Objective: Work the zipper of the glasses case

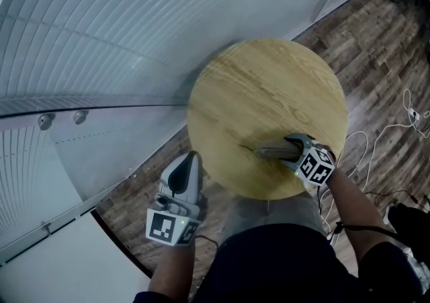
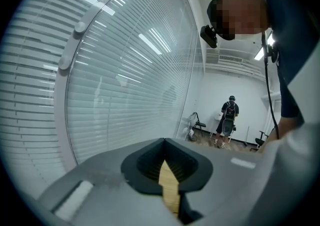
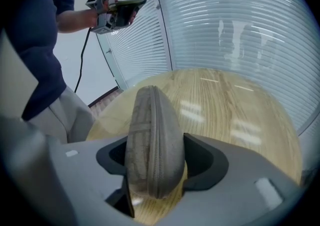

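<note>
Most of the round table (image 1: 269, 87) is bare wood, open from above and from the near side. The one obstacle on it is the glasses case (image 3: 152, 130), which stands on edge near the near rim and fills the gap between the right gripper (image 3: 156, 167) jaws. A curved glass wall (image 1: 134, 39) with blinds closes off the far and left sides. Cables (image 1: 403, 120) lie on the floor to the right.
</note>
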Demonstrator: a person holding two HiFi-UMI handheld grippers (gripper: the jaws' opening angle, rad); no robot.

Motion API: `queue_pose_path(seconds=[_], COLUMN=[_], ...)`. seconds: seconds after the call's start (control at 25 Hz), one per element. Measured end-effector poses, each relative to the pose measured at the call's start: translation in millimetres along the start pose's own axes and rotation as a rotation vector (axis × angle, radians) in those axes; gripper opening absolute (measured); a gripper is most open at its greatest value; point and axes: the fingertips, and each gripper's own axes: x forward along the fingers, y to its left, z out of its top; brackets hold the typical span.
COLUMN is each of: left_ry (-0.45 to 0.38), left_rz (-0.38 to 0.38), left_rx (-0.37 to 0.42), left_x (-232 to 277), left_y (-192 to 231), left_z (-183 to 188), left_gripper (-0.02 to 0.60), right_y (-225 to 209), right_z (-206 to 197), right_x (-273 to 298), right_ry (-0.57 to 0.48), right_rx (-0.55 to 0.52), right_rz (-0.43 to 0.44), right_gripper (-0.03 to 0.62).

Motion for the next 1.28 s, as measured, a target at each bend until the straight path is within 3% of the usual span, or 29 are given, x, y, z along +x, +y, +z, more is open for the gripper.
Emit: queue_pose_path(seconds=[0.24, 0.44, 0.68, 0.92, 1.12, 1.28], left_ry=[-0.023, -0.020, 0.031, 0.021, -0.033, -0.073], left_rz=[0.023, -0.032, -0.164, -0.321, -0.473, -0.591], left_rx=[-0.001, -0.069, -0.030, -0.036, -0.037, -0.087], left_x=[-16.0, -20.8, -20.2, -10.7, -12.3, -15.9], left_y=[6.5, 6.0, -14.1, -42.3, -72.8, -90.6], left_z=[-0.1, -6.3, -6.5, 26.1, 66.0, 82.7], left_gripper=[0.000, 0.000, 0.002, 0.003, 0.061, 0.167], right_y=[5.5, 7.1, 12.3, 12.6, 24.1, 39.0], right_z=[15.0, 46.4, 107.6, 163.0, 202.8, 218.3], right_x=[-17.5, -44.5, -94.9, -177.1, -244.5, -273.6], right_ry=[-0.127, -0.209, -0.349, -0.427, -0.531, -0.581], right_rx=[0.122, 0.159, 0.152, 0.024, -0.064, -0.133], right_rz=[-0.027, -0.061, -0.089, -0.164, -0.223, -0.252], right_gripper=[0.282, 0.282, 0.282, 0.282, 0.282, 0.282])
